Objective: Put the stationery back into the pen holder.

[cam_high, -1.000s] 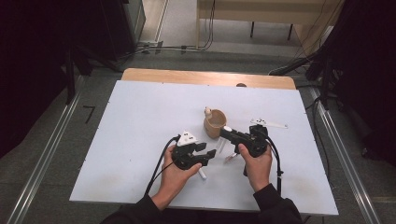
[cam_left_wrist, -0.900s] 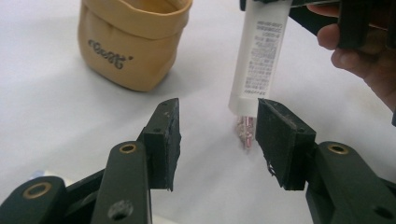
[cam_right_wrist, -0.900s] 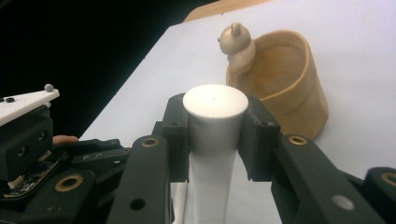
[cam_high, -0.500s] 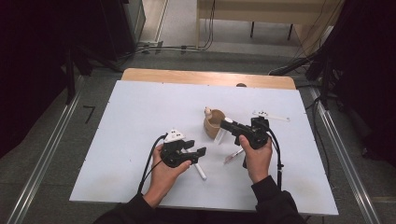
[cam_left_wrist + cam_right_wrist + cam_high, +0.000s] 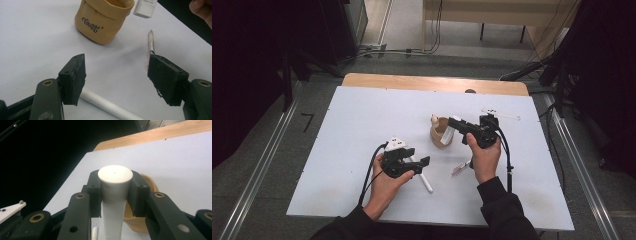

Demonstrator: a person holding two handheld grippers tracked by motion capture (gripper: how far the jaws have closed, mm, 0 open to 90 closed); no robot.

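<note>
While clamped in right tool (image 5: 115,195), white tube (image 5: 113,192), seemingly over tan pouch (image 5: 441,134)

Your left gripper (image 5: 424,161) sat at seven o'clock from the little bag (image 5: 441,134) on the table (image 5: 337,130). A pen (image 5: 421,176) lay under it. Your right gripper (image 5: 455,123) held a tube (image 5: 113,195) over the bag. Another pen (image 5: 460,168) lay at five o'clock from the bag.

Even overhead light on the white counter (image 5: 352,130); surroundings dark; soft shadows; gripper views slightly blurred up close.
</note>
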